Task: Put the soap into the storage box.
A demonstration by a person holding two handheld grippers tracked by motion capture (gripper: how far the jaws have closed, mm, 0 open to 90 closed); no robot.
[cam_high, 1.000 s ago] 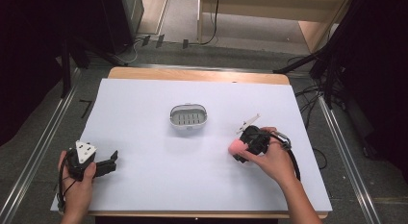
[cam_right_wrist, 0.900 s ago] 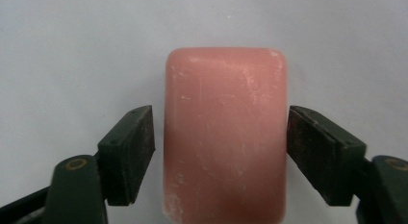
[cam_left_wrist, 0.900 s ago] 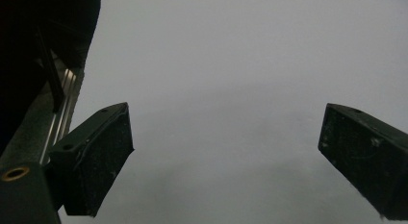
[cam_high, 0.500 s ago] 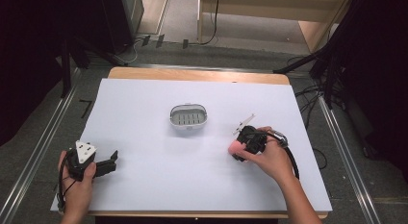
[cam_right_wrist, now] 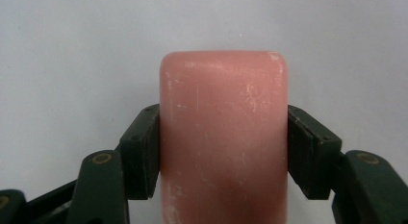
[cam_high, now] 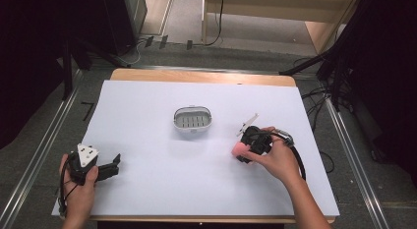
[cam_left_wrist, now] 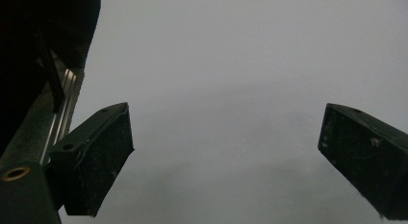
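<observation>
Right of centre on the white table (cam_high: 147,111), one pink soap bar (cam_right_wrist: 223,137) sits pinched between the right gripper's (cam_high: 244,151) jaws.
One grey soap dish (cam_high: 193,122) lies at its 10 o'clock, well apart; the left gripper (cam_high: 110,167), far at 9 o'clock, has its jaws spread.

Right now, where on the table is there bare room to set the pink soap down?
Bare white sheet lies left of the soap dish, and between it and the left gripper. It's tightest between the dish and the right gripper, shut on the pink soap.
</observation>
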